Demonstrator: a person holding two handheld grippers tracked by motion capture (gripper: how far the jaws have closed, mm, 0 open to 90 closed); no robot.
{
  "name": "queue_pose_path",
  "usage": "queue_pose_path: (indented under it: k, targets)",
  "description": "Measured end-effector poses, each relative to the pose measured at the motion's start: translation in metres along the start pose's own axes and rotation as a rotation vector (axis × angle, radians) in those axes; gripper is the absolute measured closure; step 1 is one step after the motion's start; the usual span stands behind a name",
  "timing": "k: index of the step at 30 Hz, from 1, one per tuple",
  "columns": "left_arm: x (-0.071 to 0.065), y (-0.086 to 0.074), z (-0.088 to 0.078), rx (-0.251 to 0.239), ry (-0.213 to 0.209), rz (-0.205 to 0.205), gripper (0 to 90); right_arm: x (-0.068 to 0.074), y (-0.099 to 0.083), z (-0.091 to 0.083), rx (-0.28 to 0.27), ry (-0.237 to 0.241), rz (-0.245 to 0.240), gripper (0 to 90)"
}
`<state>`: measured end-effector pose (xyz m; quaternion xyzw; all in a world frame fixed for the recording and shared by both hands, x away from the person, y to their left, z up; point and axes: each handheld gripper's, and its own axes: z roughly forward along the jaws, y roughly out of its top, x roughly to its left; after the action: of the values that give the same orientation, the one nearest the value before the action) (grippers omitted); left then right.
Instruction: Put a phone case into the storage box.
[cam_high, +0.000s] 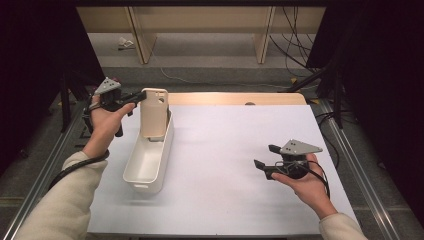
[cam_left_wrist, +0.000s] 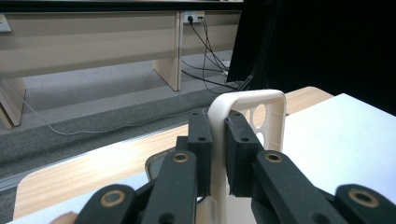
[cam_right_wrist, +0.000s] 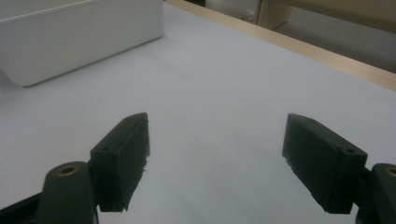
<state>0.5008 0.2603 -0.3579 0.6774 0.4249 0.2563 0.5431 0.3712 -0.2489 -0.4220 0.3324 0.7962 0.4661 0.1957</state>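
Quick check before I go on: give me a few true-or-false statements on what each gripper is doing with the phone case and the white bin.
1. The left gripper is shut on the cream phone case. True.
2. The phone case lies flat on the table. False: it stands upright, its lower end inside the white bin.
3. The right gripper is open with nothing between its jaws. True.
4. The right gripper rests inside the white bin. False: it is held over the bare table, well apart from the bin.
5. The white bin is tipped on its side. False: it sits upright, opening upward.
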Motion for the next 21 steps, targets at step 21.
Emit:
queue_pose_path:
  k: [21]
  targets:
    - [0.005, -0.020, 0.011, 0.025, 0.023, -0.036, 81.7, 0.000, 0.000, 0.000, 0.001, 0.000, -0.003, 23.9]
